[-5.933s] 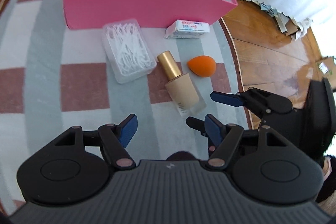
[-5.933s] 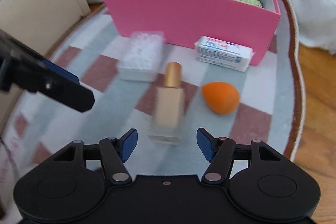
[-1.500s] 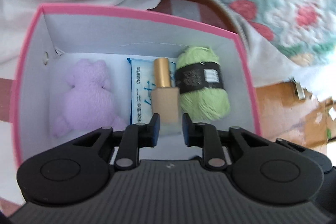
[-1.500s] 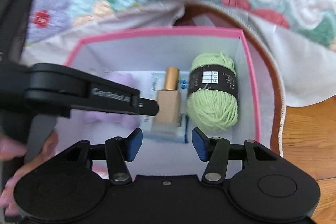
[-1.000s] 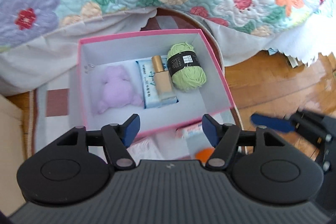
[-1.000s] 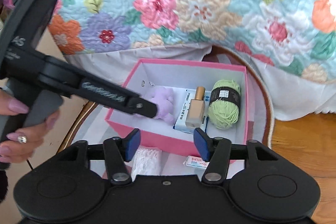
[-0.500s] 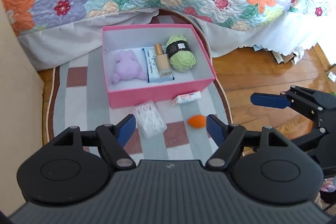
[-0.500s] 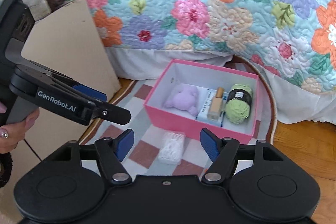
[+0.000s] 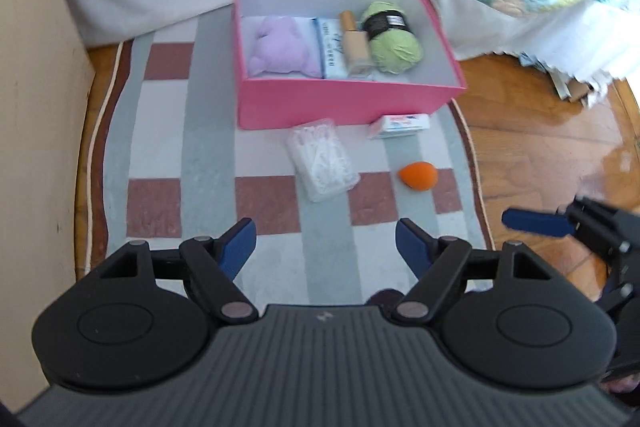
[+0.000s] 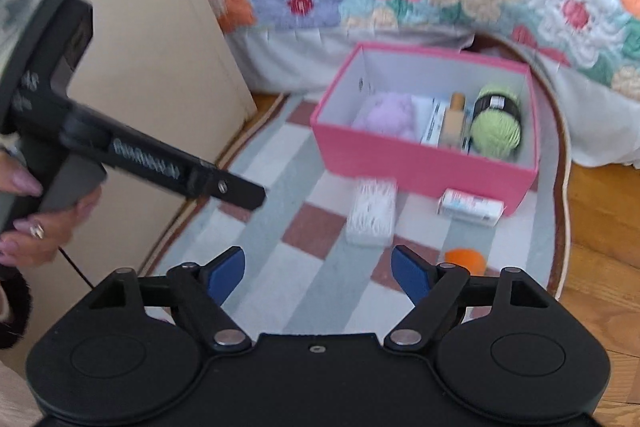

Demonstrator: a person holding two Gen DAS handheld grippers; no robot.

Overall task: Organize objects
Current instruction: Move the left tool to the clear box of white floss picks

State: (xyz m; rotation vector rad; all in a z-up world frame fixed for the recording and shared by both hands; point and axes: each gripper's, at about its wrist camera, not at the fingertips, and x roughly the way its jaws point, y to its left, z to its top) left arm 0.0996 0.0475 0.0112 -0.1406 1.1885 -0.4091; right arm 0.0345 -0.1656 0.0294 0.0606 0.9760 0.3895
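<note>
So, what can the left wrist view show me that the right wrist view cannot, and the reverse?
Only the left wrist view shows the right claw, open, beside the rug.

Only the right wrist view shows the person's hand holding the left claw's handle, and the beige board.

Both show the pink box with the yarn and bottle inside, and the orange sponge on the rug.

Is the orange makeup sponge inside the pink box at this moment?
No, the orange makeup sponge lies on the rug in front of the pink box, apart from it.
</note>
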